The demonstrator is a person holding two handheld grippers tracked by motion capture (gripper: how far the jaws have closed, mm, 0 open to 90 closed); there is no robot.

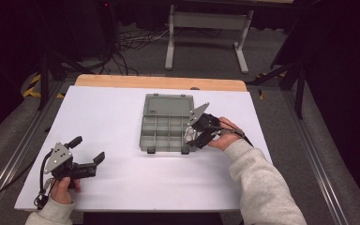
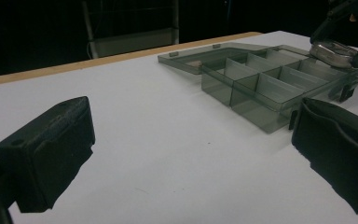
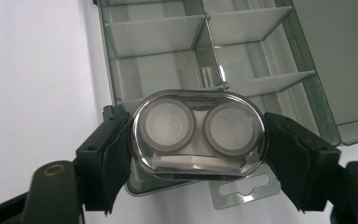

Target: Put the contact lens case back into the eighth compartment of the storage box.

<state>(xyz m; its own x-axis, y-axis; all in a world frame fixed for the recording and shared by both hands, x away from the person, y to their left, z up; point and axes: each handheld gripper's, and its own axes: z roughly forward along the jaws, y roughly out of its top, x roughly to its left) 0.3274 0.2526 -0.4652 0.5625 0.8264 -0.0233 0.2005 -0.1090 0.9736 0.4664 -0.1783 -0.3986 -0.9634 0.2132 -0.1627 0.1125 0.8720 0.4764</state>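
The left gripper (image 1: 88, 151) rests near the front left of the white table (image 1: 112, 122), jaws apart and holding nothing. Farther in, the right gripper (image 3: 198, 135) is clamped on a clear blister pack (image 3: 198, 133) above the near right corner of the open grey compartment box (image 1: 166, 126). No lettering is legible; the right gripper view reveals the pack's two round pieces, too small to make out in the high view.

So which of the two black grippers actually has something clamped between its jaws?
The right gripper: it grips a clear oval twin-cup case above the grey compartment box. The left gripper stands open over bare white table.
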